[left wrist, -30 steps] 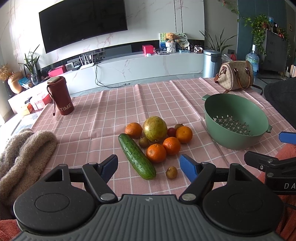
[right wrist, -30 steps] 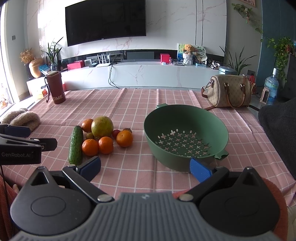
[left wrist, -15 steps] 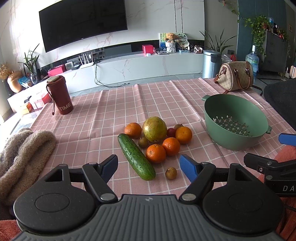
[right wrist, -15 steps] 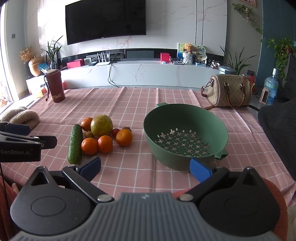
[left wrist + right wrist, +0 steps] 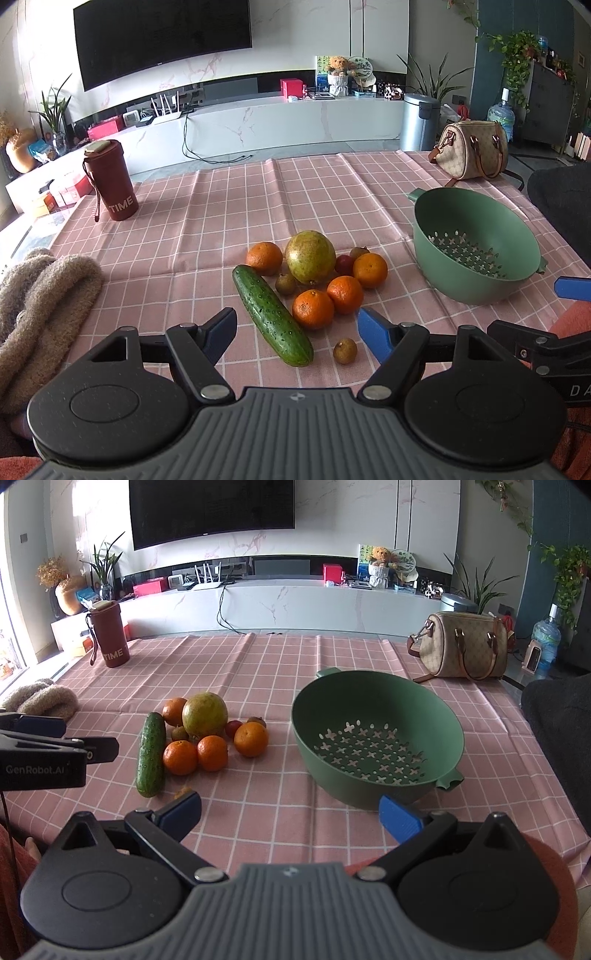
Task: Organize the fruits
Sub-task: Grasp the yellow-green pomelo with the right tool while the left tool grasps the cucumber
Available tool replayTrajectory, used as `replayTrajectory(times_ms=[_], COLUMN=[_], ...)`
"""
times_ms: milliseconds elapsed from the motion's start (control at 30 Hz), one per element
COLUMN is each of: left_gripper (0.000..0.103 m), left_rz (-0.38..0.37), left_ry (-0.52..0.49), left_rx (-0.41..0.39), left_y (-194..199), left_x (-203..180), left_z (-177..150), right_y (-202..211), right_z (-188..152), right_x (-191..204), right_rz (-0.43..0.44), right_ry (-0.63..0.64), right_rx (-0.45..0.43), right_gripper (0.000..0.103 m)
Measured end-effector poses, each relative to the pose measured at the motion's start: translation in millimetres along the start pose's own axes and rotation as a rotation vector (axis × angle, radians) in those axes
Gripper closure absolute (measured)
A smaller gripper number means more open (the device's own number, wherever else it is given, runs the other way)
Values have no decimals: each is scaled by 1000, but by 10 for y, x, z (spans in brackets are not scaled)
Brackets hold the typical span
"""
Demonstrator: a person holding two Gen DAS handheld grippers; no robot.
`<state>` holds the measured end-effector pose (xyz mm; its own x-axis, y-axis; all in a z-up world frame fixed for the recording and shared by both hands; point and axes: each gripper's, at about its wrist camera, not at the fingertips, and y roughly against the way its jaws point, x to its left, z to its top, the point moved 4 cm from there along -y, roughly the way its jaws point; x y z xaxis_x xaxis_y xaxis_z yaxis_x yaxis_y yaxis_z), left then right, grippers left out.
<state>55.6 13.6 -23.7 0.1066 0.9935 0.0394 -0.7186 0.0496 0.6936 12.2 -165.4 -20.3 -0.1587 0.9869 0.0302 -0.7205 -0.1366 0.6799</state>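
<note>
A heap of fruit lies mid-table: several oranges (image 5: 313,308), a large green-yellow fruit (image 5: 310,256), a cucumber (image 5: 271,318), small brown fruits and one lone small brown fruit (image 5: 345,351) nearest me. An empty green colander (image 5: 476,245) stands to the right; it also shows in the right wrist view (image 5: 376,738), with the heap (image 5: 214,734) to its left. My left gripper (image 5: 297,330) is open and empty, just short of the cucumber. My right gripper (image 5: 290,812) is open and empty, in front of the colander.
A dark red TIME cup (image 5: 110,181) stands far left. A beige fuzzy cloth (image 5: 40,295) lies at the left edge. A patterned handbag (image 5: 472,149) sits far right. A dark cushion (image 5: 557,716) borders the right side. Pink checked tablecloth (image 5: 207,236) covers the table.
Both grippers have shifted very slightly; the fruit and colander sit marginally higher in the views. Nothing was taken hold of or moved.
</note>
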Motion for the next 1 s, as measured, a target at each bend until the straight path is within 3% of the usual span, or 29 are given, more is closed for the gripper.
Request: replayTrajectory(times_ms=[167,233,300,400,467,633,767,1000], left_gripper=[32,41,53,54,54,54,49,54], left_rz=[-38,-43,-68,-97,-96,-75,-114,-171], left_ry=[123,165,192,257,289,346,395,390], left_rx=[58,110,148,200,232,324,355,375], left_y=[-222,-381,-525,-760,-923,-1305,-1454,-1526], left_x=[311,430,507,617,673,765,817,800], left_z=[121,144,156,175,170,112,97,60], right_y=[-108,-226,-373,-614,-782,-1223,-1485,-1836], right_z=[201,288,354,446,521,718,794,897], right_x=[147,242,335,473,549,688,719,726], right_rz=[65,106,142,165,171,183,219,274], right_ry=[20,32,49,89,103,132,112,41], right_rx=[-21,-10,3,9,22,64,87,110], right_gripper=[6,13,31,43,45,47,48,47])
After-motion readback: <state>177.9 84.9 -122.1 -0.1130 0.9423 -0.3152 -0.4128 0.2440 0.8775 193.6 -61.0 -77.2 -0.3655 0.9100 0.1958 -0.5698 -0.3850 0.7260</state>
